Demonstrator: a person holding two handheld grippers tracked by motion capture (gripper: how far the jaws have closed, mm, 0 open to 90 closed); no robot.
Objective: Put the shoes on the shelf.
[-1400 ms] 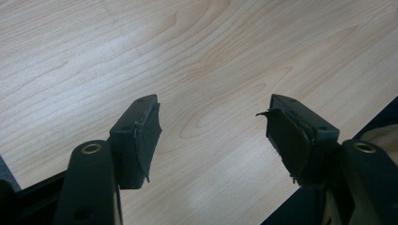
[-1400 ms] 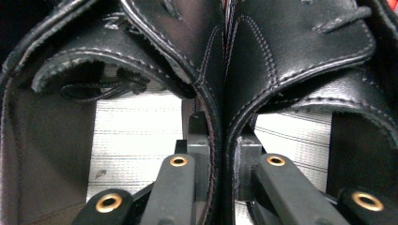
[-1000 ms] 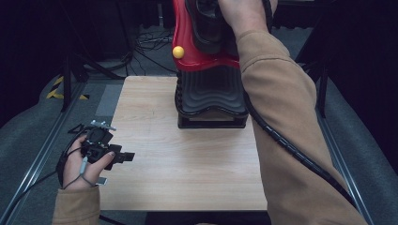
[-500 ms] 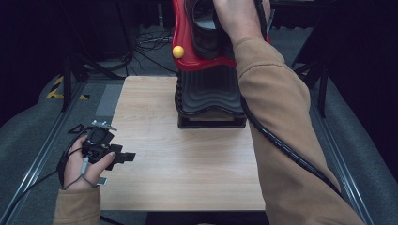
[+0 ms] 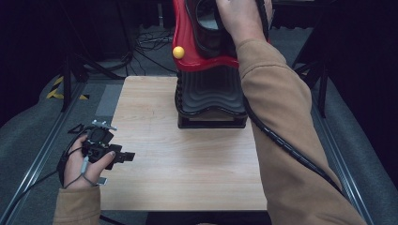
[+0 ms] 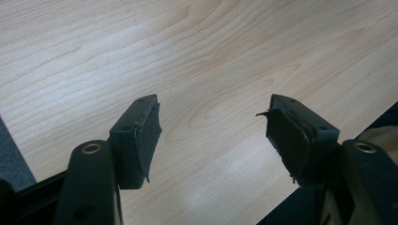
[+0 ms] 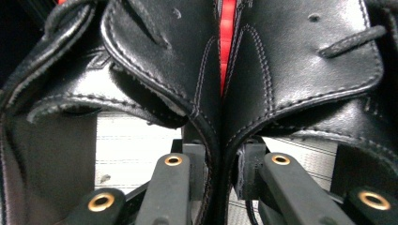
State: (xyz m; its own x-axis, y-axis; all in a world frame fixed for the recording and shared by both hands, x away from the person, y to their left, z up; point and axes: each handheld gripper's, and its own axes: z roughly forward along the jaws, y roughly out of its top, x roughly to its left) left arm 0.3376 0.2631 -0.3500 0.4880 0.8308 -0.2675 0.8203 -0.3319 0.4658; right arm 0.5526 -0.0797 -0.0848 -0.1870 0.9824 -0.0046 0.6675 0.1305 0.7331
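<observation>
over the table [image 5: 187, 159], right gripper [image 7: 220, 168] jaws pinch black shoes [image 7: 281, 70].

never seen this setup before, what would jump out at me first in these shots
The tall red and black stand at the table's far edge, with black leather shoes pressed side by side on it. The right hand-held gripper is clamped on their touching leather edges. At the table's near left, the left hand-held gripper hangs open over bare wood.
</observation>
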